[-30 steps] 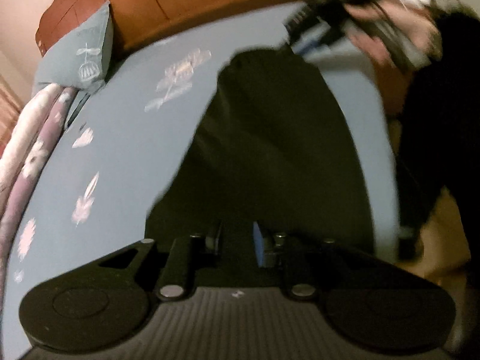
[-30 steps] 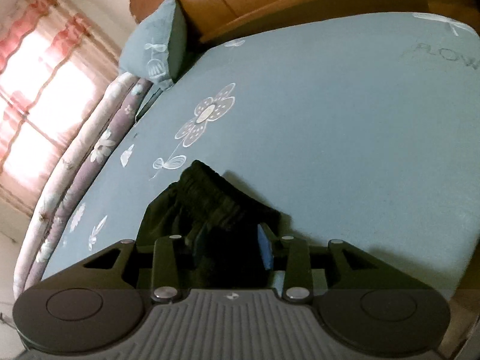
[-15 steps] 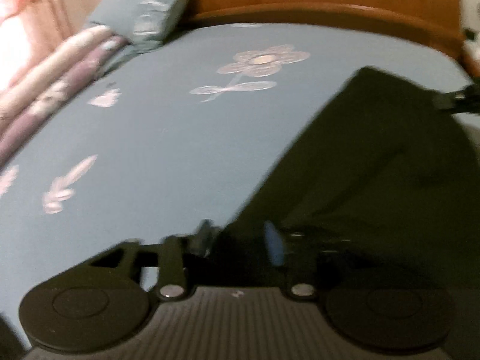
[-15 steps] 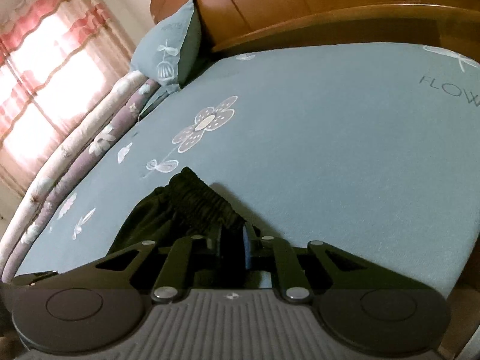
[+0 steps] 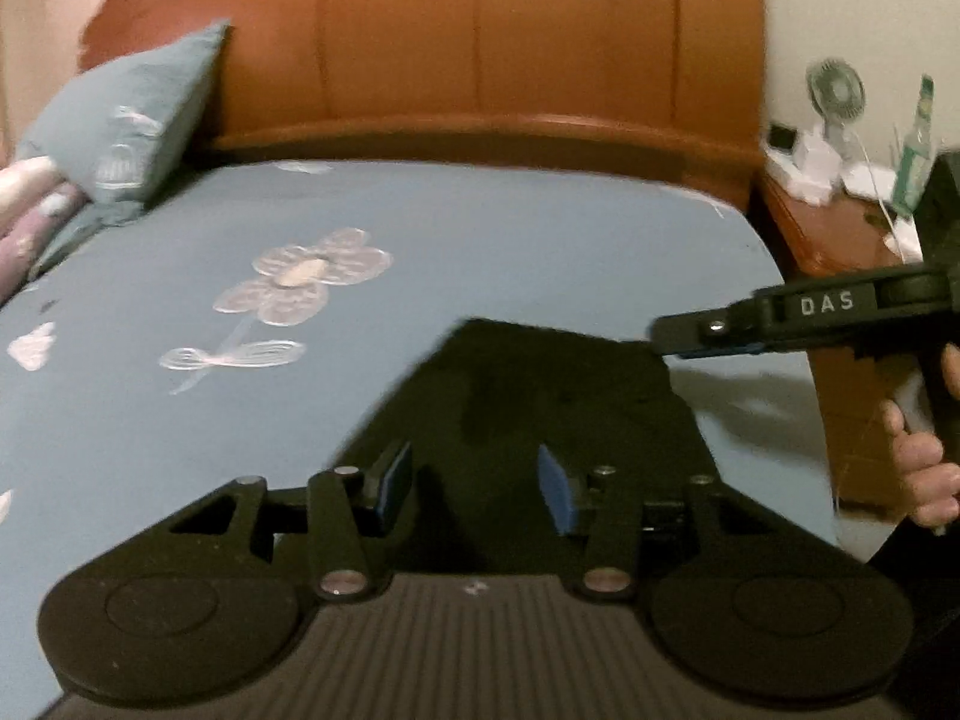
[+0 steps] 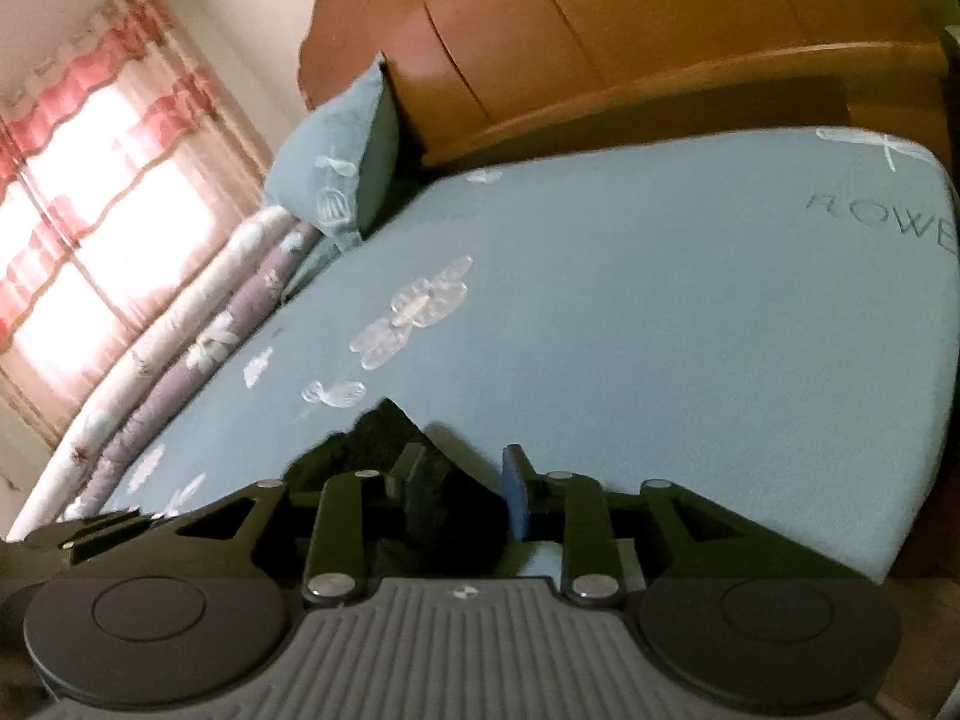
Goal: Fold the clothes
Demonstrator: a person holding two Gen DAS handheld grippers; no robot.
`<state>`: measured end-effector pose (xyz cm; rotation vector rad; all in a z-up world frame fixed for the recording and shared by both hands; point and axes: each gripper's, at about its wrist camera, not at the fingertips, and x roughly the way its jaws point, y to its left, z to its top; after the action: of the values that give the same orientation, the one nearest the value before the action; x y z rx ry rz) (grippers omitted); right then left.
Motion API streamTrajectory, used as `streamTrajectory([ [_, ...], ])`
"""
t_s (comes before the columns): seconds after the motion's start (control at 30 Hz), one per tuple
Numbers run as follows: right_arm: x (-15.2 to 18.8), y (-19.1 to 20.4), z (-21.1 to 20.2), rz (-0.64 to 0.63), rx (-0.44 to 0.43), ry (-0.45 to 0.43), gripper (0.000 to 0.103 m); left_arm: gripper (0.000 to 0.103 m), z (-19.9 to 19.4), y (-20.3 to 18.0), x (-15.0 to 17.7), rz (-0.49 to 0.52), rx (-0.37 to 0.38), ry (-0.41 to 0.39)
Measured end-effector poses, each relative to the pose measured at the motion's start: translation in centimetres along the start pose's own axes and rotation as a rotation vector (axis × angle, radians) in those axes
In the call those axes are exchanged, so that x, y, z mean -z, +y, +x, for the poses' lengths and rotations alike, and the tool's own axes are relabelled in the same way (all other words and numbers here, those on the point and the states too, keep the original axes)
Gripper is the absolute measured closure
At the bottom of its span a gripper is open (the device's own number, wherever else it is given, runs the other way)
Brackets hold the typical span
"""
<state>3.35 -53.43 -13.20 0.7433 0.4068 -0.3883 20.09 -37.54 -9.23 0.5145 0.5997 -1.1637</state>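
A dark garment [image 5: 540,396] lies spread on the blue flowered sheet of a bed [image 5: 540,228], near the bed's right edge and well short of the wooden headboard [image 5: 480,60], as a person works it with two hand-held grippers. The left gripper [image 5: 474,480] hangs over the near part of the cloth, its jaws standing partly open with the fabric below and between them; the pads do not appear to press on it. The right gripper [image 6: 462,486] sits at the garment's gathered far corner beside the bed's right edge, where its jaws have just been opening; dark cloth bunches between them, yet a gap shows at the blue pad, so it looks released rather than pinched. In the left wrist view the same tool reaches in from the right, a hand [image 5: 924,450] on its grip. Laying the piece flat and holding opposite ends is probably meant to square it up before a fold.

Much stays unclear. The garment's near edge is hidden behind both gripper bodies, so its kind and full outline cannot be told. Motion blur softens the pillow [image 5: 126,114] at the headboard's left corner and the clutter on the bedside stand [image 5: 840,228].
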Motion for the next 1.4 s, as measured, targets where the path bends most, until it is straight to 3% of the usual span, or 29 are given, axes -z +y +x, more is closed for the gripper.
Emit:
streamTrajectory([
  [0.1,-0.1,0.0,0.1,-0.005,-0.007,-0.001,0.071,0.053,3.2,-0.4,1.1,-0.012,0.000,0.126],
  [0.17,-0.2,0.0,0.0,-0.007,-0.008,-0.013,0.061,0.051,3.9,-0.1,1.7,-0.045,0.004,0.122],
  [0.23,-0.3,-0.3,-0.1,0.013,-0.010,-0.021,0.058,0.055,3.1,0.1,1.4,-0.080,0.000,0.121],
  [0.33,-0.4,-0.6,-0.2,0.027,-0.011,-0.025,0.057,0.055,0.8,-0.6,1.1,-0.068,0.013,0.080],
  [0.43,-0.4,-0.5,-0.2,0.025,-0.015,-0.030,0.052,0.052,-2.0,-2.8,1.9,-0.008,0.074,0.038],
  [0.53,-0.3,-0.1,-0.2,0.009,-0.025,-0.031,0.049,0.047,-2.4,-4.9,3.3,0.009,0.128,0.091],
  [0.6,-0.2,0.3,-0.2,-0.008,-0.034,-0.028,0.047,0.048,-1.2,-5.4,5.0,-0.014,0.110,0.176],
  [0.77,0.1,1.9,-0.3,-0.047,-0.092,-0.039,0.044,0.048,-2.9,-5.1,5.3,-0.096,0.078,0.153],
  [0.9,0.5,3.9,0.0,-0.117,-0.214,-0.035,0.037,0.040,-6.6,-5.3,6.1,-0.140,0.033,0.103],
  [1.03,1.5,6.5,1.5,-0.170,-0.355,0.066,0.034,0.037,-8.2,-5.4,8.4,-0.205,-0.016,0.121],
  [1.17,2.7,8.1,3.8,-0.158,-0.415,0.224,0.033,0.037,-8.1,-5.1,10.8,-0.284,-0.037,0.178],
  [1.23,3.4,8.1,5.1,-0.134,-0.389,0.302,0.032,0.033,-8.2,-5.0,11.5,-0.326,-0.034,0.170],
  [1.33,3.7,7.1,6.7,-0.101,-0.253,0.364,0.034,0.028,-8.7,-5.0,12.1,-0.373,-0.037,0.147],
  [1.4,3.5,6.5,6.5,-0.067,-0.266,0.358,0.034,0.027,-8.7,-5.1,12.3,-0.381,-0.044,0.146],
])
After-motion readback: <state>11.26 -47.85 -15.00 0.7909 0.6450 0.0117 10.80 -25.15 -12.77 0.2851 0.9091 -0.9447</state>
